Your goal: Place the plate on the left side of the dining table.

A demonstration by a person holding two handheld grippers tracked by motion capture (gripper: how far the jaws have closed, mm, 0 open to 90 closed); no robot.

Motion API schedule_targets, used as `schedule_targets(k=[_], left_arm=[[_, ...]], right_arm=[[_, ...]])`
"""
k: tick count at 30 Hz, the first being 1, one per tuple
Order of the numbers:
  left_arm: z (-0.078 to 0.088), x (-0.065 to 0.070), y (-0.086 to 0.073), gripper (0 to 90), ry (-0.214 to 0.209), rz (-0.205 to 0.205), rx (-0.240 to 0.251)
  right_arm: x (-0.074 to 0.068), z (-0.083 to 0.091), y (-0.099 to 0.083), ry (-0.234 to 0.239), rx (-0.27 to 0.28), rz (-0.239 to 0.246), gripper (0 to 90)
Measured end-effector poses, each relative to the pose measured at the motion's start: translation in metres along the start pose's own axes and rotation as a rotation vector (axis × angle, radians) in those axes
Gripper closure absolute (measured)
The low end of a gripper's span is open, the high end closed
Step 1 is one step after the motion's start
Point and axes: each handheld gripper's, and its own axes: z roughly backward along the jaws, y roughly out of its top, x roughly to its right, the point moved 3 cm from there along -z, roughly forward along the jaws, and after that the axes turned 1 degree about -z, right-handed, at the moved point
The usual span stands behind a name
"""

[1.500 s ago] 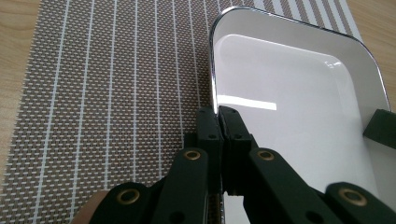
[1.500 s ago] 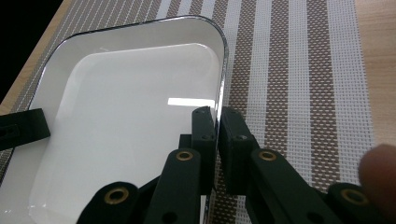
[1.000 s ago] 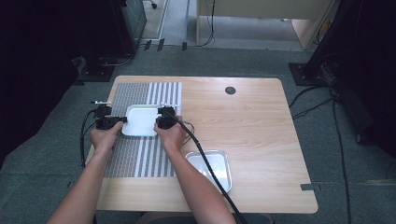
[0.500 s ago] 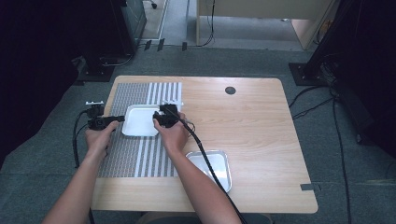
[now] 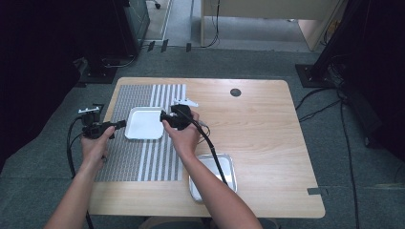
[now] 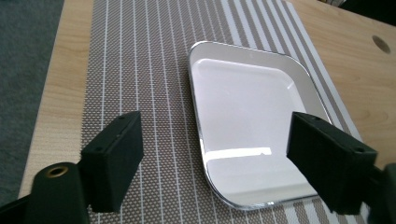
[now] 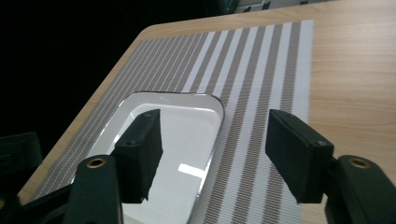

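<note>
Both of my grippers had come off the white square plate (image 5: 144, 123) since a second ago, when they pinched its two side edges; my left gripper (image 5: 119, 124) had drawn back past the table's left edge, and my right gripper (image 5: 165, 117) had lifted at the plate's right rim. Nearest me, by my right forearm, a metal tray (image 5: 227, 171) sat empty on the wooden table (image 5: 267, 143), well apart from the plate.

My left gripper's jaws stood wide apart and held nothing; in the left gripper view the plate (image 6: 247, 135) lay flat between and beyond them on the striped placemat (image 6: 140, 84). My right gripper's jaws were released too, one hanging over the plate's corner (image 7: 177, 140) and the other over the mat's pale stripes (image 7: 261, 93).

I judged the plate set down and the retreat half made. The risk sat with my right gripper (it was the closer one): a jaw dipping as it pulled away could have caught the raised rim and skated the glossy plate across the mat, or tipped its edge up. My cable (image 5: 210, 143) trailed across the tray, so a careless sweep of that arm might have dragged the tray. Farther off, a small white piece (image 5: 186, 102) lay at the mat's far edge, which I could have nudged.
</note>
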Motion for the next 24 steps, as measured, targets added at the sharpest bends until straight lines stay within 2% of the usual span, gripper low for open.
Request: schedule_targets(k=[3, 4, 5, 9, 10, 11, 12, 13, 14, 21, 24], left_arm=[[0.008, 0.007, -0.003, 17.0, 0.014, -0.022, 0.026], [0.008, 0.007, -0.003, 17.0, 0.014, -0.022, 0.026], [0.013, 0.011, -0.005, 17.0, 0.018, -0.023, 0.041], [0.021, 0.020, -0.010, 17.0, 0.025, -0.048, 0.058], [0.021, 0.020, -0.010, 17.0, 0.025, -0.048, 0.058], [0.024, 0.023, -0.012, 17.0, 0.026, -0.057, 0.062], [0.026, 0.025, -0.014, 17.0, 0.026, -0.058, 0.063], [0.029, 0.026, -0.016, 17.0, 0.022, -0.057, 0.068], [0.034, 0.030, -0.020, 17.0, 0.020, -0.061, 0.077], [0.049, 0.036, -0.032, 17.0, 0.015, -0.063, 0.104], [0.057, 0.040, -0.040, 17.0, 0.017, -0.083, 0.115]], right_arm=[[0.006, 0.014, 0.002, -0.007, 0.009, 0.024, 33.4], [0.006, 0.014, 0.002, -0.007, 0.009, 0.024, 33.4], [0.012, 0.024, 0.002, -0.005, 0.011, 0.022, 31.7], [0.024, 0.041, 0.002, -0.030, 0.030, 0.024, 30.7], [0.024, 0.041, 0.002, -0.030, 0.030, 0.024, 30.7], [0.030, 0.050, -0.001, -0.067, -0.014, 0.137, 27.7], [0.030, 0.050, -0.001, -0.067, -0.014, 0.137, 27.7], [0.032, 0.054, -0.003, -0.081, -0.022, 0.174, 26.0], [0.036, 0.063, -0.006, -0.057, -0.028, 0.186, 25.3], [0.055, 0.091, -0.013, -0.054, 0.005, 0.172, 23.4], [0.064, 0.103, -0.017, -0.055, 0.002, 0.167, 22.1]])
